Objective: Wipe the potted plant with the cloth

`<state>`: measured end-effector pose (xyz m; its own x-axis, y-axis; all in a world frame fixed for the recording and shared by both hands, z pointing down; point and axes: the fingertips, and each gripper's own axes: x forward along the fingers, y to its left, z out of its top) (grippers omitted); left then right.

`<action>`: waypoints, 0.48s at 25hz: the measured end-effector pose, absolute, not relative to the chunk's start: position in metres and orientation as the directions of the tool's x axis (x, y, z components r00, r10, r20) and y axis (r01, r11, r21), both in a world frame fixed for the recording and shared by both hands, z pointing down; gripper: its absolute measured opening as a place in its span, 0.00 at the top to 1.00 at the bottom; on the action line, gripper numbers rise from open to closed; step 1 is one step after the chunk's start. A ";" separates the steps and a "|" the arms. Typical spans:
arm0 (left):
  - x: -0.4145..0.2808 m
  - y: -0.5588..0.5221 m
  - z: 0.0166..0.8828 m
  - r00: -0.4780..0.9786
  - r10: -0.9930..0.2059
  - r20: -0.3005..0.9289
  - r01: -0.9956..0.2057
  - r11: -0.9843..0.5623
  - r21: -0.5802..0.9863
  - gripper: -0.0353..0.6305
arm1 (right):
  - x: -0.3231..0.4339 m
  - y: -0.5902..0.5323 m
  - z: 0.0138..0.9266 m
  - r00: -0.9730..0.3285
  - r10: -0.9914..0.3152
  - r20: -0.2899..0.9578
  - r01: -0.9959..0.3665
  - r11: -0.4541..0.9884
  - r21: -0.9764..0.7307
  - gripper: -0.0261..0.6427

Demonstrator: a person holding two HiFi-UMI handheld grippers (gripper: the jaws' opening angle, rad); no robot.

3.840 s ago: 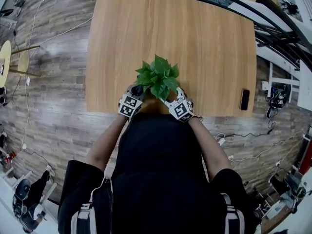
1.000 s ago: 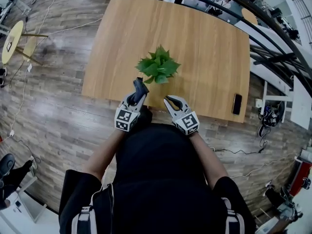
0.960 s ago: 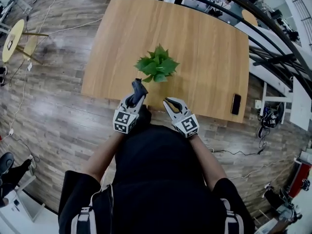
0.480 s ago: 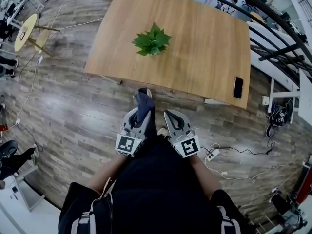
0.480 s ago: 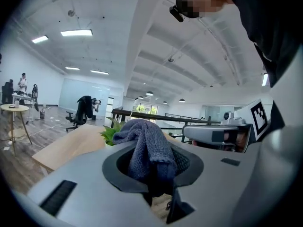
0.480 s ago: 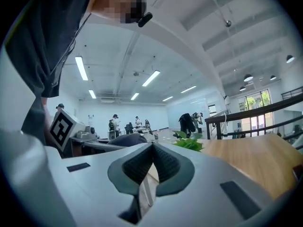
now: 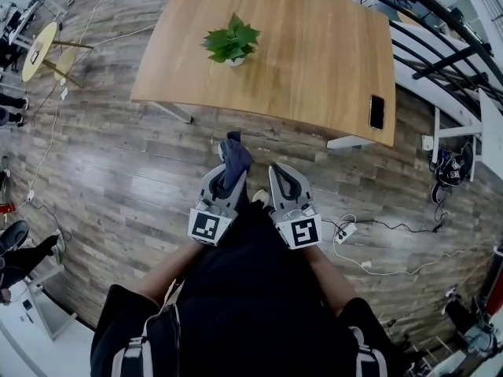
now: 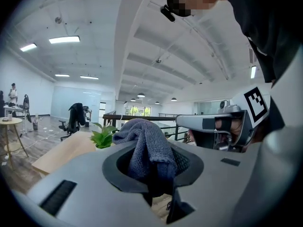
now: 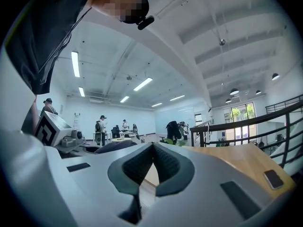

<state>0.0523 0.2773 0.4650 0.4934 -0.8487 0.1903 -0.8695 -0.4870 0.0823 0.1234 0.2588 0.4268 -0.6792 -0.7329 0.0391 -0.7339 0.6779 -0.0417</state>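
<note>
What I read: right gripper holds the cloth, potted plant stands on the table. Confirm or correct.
Wrong gripper: the left gripper holds the cloth, per the left gripper view. The potted plant stands on the table.

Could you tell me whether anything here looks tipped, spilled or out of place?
Nothing stands out: the potted plant stands upright on the table, the phone lies flat near its edge, the cloth is in the left gripper.

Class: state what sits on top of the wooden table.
A potted plant and a dark phone rest on the table. Leaves cover most of its pot.
</note>
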 end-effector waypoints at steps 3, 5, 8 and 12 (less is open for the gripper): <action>0.062 0.274 0.461 0.518 -0.836 0.180 -0.855 -0.514 0.072 0.77 | 0.134 0.253 0.422 -0.653 -0.757 0.030 -0.757 0.653 -0.007 0.94; 0.062 0.267 0.454 0.523 -0.838 0.156 -0.852 -0.520 0.063 0.77 | 0.136 0.247 0.414 -0.643 -0.766 0.014 -0.766 0.643 0.003 0.94; 0.056 0.261 0.443 0.521 -0.844 0.126 -0.853 -0.520 0.046 0.77 | 0.129 0.245 0.400 -0.642 -0.767 -0.010 -0.766 0.642 0.031 0.94; 0.055 0.260 0.435 0.529 -0.841 0.113 -0.848 -0.527 0.047 0.78 | 0.116 0.251 0.388 -0.662 -0.749 -0.041 -0.750 0.660 0.054 0.94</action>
